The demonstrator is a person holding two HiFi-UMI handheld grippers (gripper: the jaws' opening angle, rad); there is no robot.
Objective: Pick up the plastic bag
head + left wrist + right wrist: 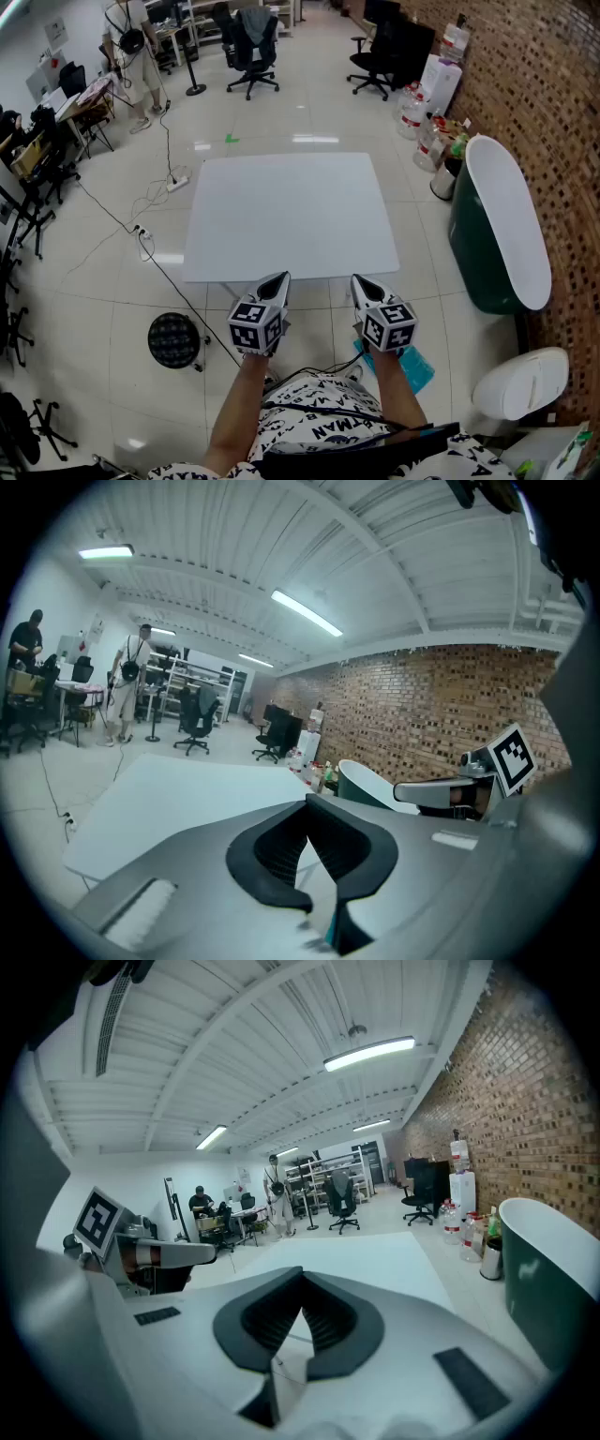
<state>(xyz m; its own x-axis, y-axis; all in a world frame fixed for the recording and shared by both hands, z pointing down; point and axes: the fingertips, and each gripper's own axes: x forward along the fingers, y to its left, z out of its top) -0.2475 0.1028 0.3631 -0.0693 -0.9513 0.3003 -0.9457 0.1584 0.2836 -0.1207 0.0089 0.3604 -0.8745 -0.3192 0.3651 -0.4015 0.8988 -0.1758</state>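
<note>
A white table (292, 216) stands in front of me, and I see no plastic bag on its top. A crumpled blue-green thing (415, 368) lies low on the floor beside my right arm; I cannot tell what it is. My left gripper (279, 278) and right gripper (360, 280) hover side by side just short of the table's near edge, tips pointing forward. In the left gripper view the left gripper (307, 804) has its jaws together with nothing between them. The right gripper view shows the right gripper (302, 1277) the same way.
A dark green tub with a white rim (506, 225) stands along the brick wall at right, with a white lidded bin (520, 382) nearer. A black round stool (174, 339) and floor cables (141, 234) are at left. Office chairs (251, 47) and a person (131, 47) are far back.
</note>
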